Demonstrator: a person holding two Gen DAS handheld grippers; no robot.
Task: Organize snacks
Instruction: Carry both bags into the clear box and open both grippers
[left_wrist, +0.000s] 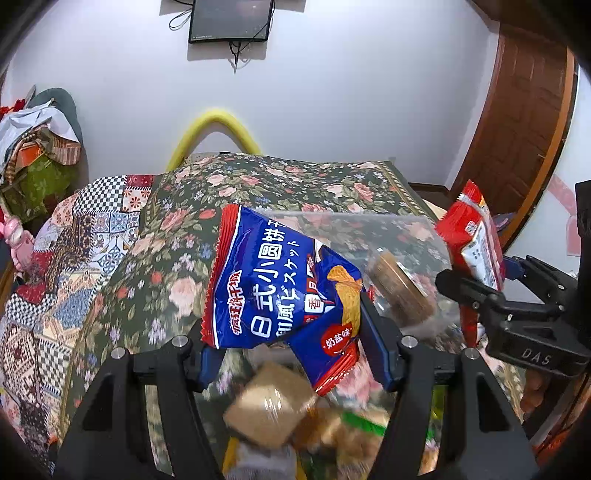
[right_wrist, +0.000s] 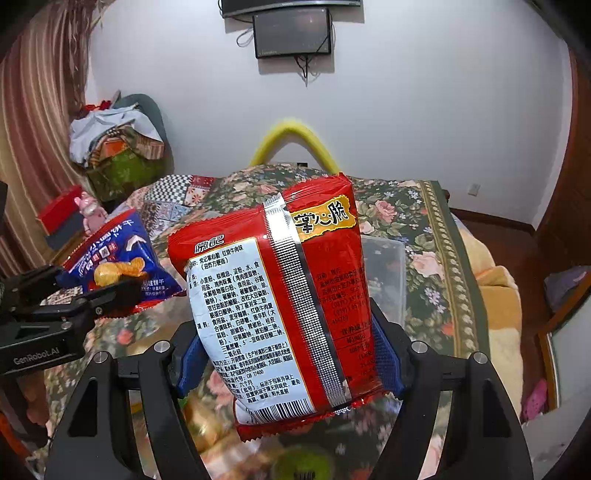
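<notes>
My left gripper (left_wrist: 291, 354) is shut on a blue biscuit bag (left_wrist: 273, 284), held up above the floral table cover. It also shows in the right wrist view (right_wrist: 118, 258) at the left, in the left gripper (right_wrist: 110, 291). My right gripper (right_wrist: 288, 354) is shut on a red snack bag (right_wrist: 280, 295), back side facing the camera. In the left wrist view the red bag (left_wrist: 476, 243) hangs at the right in the right gripper (left_wrist: 480, 295). A clear plastic box (left_wrist: 406, 266) lies beyond, with round brown snacks (left_wrist: 399, 291) in it.
Loose wrapped snacks (left_wrist: 273, 406) lie on the floral cover (left_wrist: 258, 184) under my left gripper. A patchwork cloth (left_wrist: 74, 251) covers the left part. A yellow tube (left_wrist: 214, 129), a wall screen (left_wrist: 229, 22) and a wooden door (left_wrist: 524, 122) stand behind.
</notes>
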